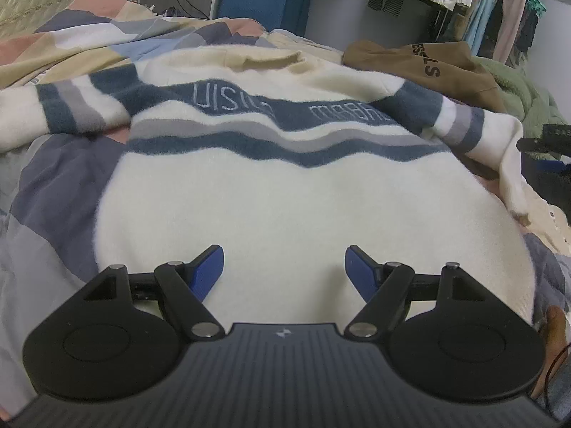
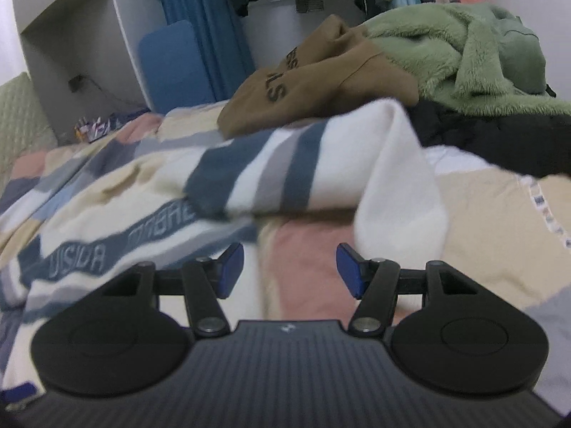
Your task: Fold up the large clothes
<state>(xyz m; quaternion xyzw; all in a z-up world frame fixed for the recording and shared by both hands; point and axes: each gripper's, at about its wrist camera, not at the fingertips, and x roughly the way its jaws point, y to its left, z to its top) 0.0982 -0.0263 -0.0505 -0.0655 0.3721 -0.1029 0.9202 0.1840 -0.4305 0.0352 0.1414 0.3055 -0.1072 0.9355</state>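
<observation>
Lettering on sweater (image 1: 271,196) band looks like "USIDA".

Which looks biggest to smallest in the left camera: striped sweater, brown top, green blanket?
1. Striped sweater, though it lies nearest the camera.
2. Brown top.
3. Green blanket, partly cut off, so unsure.

Left gripper (image 1: 284,271) and right gripper (image 2: 289,270), black linkage arms, silver pivot pins, blue pads, ribbed grey housing
</observation>
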